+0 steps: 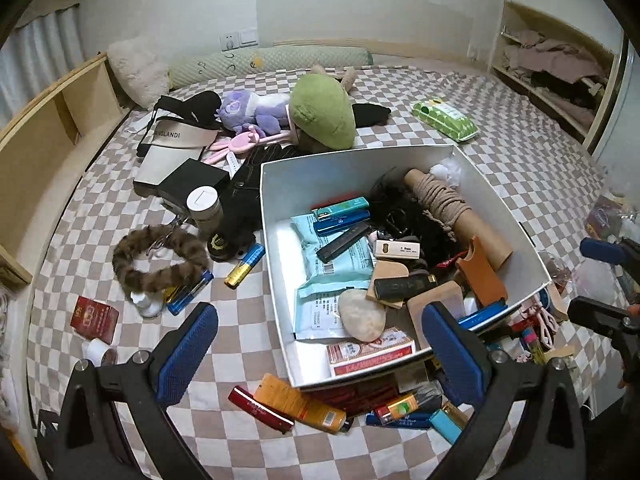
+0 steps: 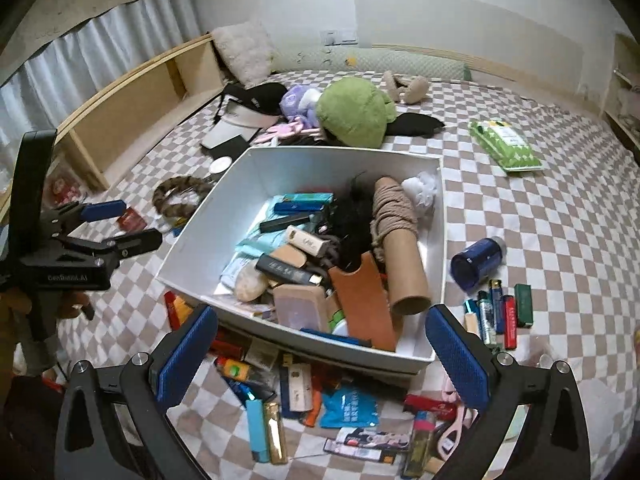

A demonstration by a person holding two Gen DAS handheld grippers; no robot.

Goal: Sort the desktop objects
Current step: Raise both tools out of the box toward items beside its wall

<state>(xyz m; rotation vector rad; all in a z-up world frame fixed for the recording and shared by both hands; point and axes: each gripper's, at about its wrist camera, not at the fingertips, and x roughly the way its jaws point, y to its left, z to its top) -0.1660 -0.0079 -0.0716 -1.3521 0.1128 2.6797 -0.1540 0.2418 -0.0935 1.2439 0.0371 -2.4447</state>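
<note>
1. Both hands free right now: left gripper (image 1: 320, 344) and right gripper (image 2: 320, 344) spread wide, nothing held.
2. The white box (image 2: 256, 168) on the bed is already piled with stuff; lighters (image 2: 496, 312) lined up just right of it, more clutter (image 2: 304, 392) along its near edge.
3. Guessing I'm between picks, so next needs one loose item singled out.

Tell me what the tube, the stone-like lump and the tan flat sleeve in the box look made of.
Tube: matte brown cardboard, open hollow end, beige cord wound around it. Lump: pale, smooth and rounded, probably a pebble. Sleeve: orange-tan, smooth, notched top, likely leather or imitation.
</note>
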